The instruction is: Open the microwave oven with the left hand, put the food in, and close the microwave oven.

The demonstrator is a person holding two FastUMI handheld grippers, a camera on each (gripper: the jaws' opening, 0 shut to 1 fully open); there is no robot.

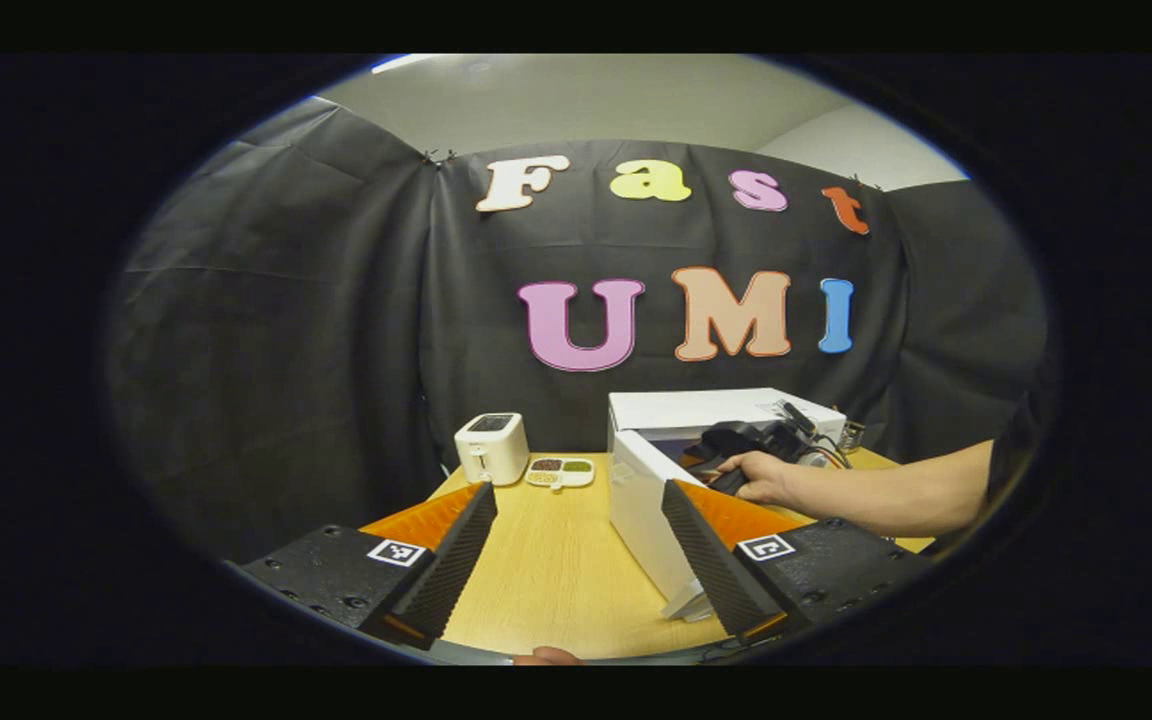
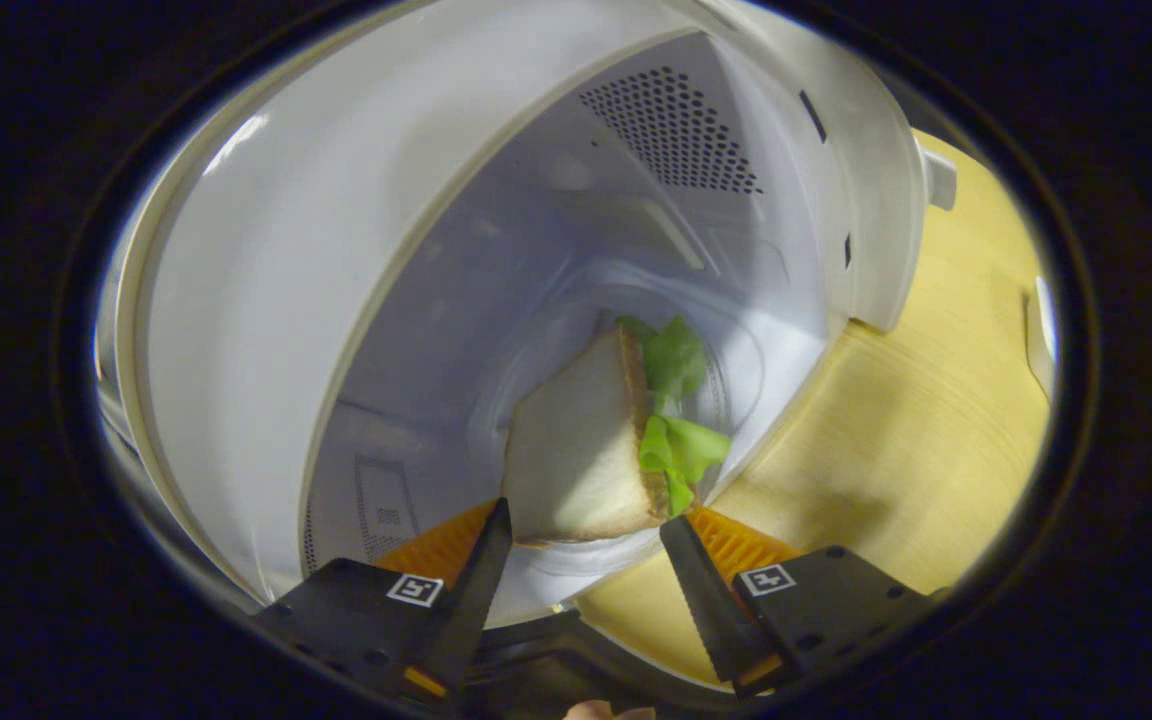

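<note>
Right gripper view looks into the open white microwave oven [image 2: 266,300], where a sandwich [image 2: 586,450] with green lettuce lies on the cavity floor. The right gripper [image 2: 584,545] has its fingers spread wide on either side of the sandwich's near edge, apparently not pressing it. Left gripper view shows the left gripper [image 1: 576,530] wide open and empty above the wooden table [image 1: 556,580], the microwave's door [image 1: 641,520] swung open, and a white toaster [image 1: 492,448] farther back.

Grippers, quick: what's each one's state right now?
Left gripper: open, holding nothing.
Right gripper: open around the sandwich inside the microwave; grip cannot be told.
</note>
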